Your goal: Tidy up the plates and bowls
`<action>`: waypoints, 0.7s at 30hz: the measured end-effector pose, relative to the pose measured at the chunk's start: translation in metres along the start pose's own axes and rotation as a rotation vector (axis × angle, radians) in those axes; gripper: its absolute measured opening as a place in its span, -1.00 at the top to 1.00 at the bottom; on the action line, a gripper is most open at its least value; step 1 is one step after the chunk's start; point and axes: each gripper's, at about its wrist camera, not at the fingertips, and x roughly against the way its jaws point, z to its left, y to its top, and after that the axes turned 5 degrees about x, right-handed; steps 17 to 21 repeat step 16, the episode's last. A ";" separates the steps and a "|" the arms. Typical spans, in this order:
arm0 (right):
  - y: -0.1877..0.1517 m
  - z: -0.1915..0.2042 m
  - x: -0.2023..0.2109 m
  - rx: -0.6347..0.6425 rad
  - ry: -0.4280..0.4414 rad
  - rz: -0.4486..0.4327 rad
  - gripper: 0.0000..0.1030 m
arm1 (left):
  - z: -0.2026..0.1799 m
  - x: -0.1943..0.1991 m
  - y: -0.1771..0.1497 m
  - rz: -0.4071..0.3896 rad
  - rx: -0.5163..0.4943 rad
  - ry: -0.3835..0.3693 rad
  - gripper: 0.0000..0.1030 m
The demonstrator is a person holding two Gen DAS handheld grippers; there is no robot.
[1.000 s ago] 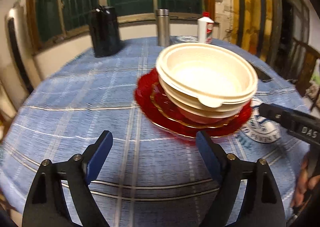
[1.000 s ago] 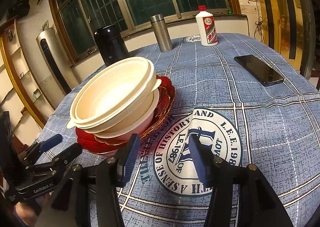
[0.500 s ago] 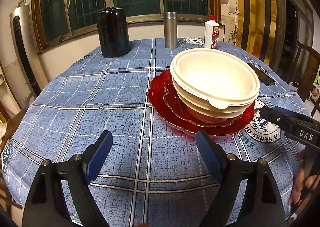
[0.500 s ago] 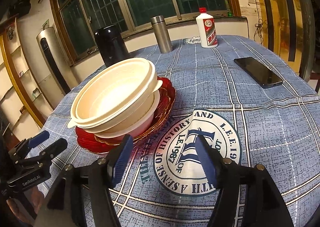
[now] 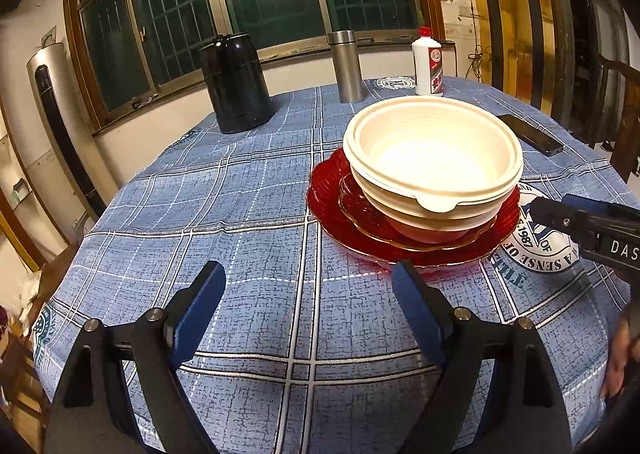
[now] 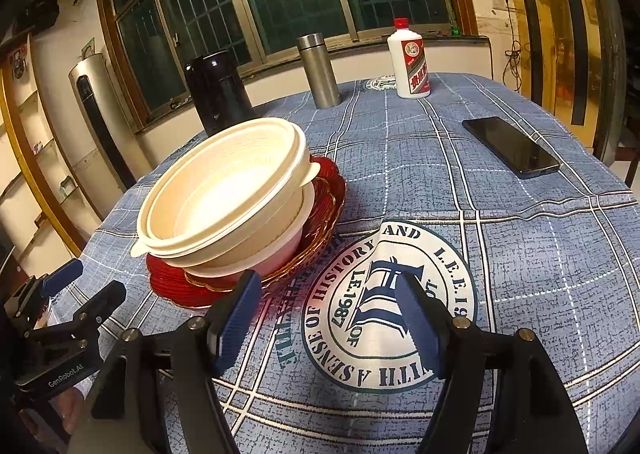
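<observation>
We had the cream bowls (image 5: 434,158) nested one inside the other and resting on the red plates (image 5: 340,190), a smaller gold-rimmed plate lying on a larger one, all in a single pile near the middle of the bench (image 5: 240,214). We judged the stacking to be finished, or nearly so, and this to be the letting-go step. Our left gripper (image 5: 308,306) hung over bare cloth short of the pile, its jaws wide apart with nothing between them. Our right gripper (image 6: 326,310) sat just beside the pile's near edge, over the printed round emblem (image 6: 400,294); its jaws had just been opening, and nothing lay between them. Neither touched the crockery. The top bowl looked tilted in the one below, so the next move, as we judged it, called either for a gentle nudge at its rim to level it, or for drawing both grippers clear without brushing the plates.
</observation>
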 end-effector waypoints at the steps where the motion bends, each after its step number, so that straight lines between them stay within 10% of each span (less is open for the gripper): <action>1: 0.000 0.000 0.000 -0.001 0.000 0.000 -0.41 | 0.000 0.000 0.000 0.000 -0.001 0.002 -0.67; 21: 0.000 0.000 0.000 -0.002 0.000 -0.001 -0.42 | 0.002 0.000 -0.001 0.016 0.011 -0.022 -0.67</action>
